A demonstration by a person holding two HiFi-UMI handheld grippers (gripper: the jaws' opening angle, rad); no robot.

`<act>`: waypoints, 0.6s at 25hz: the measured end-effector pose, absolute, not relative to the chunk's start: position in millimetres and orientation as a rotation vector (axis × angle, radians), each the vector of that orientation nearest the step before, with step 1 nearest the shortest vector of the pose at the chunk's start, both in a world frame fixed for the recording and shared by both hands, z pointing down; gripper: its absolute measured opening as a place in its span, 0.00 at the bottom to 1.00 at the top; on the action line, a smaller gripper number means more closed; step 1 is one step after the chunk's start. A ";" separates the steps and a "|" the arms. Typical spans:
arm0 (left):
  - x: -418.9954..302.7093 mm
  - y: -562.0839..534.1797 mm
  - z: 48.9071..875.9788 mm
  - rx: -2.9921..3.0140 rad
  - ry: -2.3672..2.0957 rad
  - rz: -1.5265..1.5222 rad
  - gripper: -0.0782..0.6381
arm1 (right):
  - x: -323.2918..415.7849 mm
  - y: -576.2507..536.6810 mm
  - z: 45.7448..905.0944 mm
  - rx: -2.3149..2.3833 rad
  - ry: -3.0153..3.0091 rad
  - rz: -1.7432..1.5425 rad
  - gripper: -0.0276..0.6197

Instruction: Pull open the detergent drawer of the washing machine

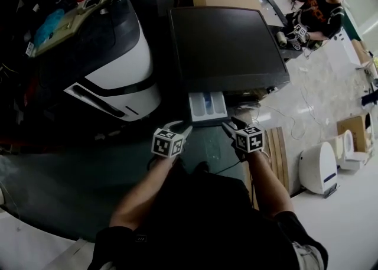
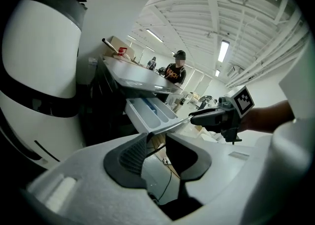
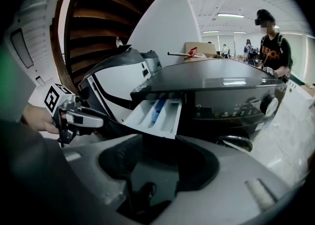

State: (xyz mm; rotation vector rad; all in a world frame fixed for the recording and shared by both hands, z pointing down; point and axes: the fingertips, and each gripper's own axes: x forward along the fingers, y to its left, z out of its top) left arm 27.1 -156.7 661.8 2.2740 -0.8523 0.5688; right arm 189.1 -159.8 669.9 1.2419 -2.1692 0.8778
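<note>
The detergent drawer (image 1: 208, 106) stands pulled out from the front of the dark washing machine (image 1: 227, 47). The left tool (image 1: 177, 127) and the right tool (image 1: 231, 127) hang just before its front edge. Both have their jaws apart and hold nothing.

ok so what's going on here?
A person stands at the washing machine with a gripper in each hand. The detergent drawer is pulled out, its compartments showing. The left gripper and right gripper sit at its front edge, jaws apart, neither clamped on it.
</note>
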 end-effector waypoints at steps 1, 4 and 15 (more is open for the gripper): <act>28.3 -153.3 662.1 2.267 -0.858 0.571 0.26 | 189.8 -155.5 670.4 1.233 -2.172 0.886 0.36; 32.0 -144.9 661.0 2.253 -0.877 0.568 0.28 | 192.6 -145.8 670.7 1.205 -2.176 0.898 0.36; 36.2 -129.7 657.4 2.209 -0.930 0.539 0.31 | 193.8 -130.9 662.5 1.191 -2.235 0.929 0.34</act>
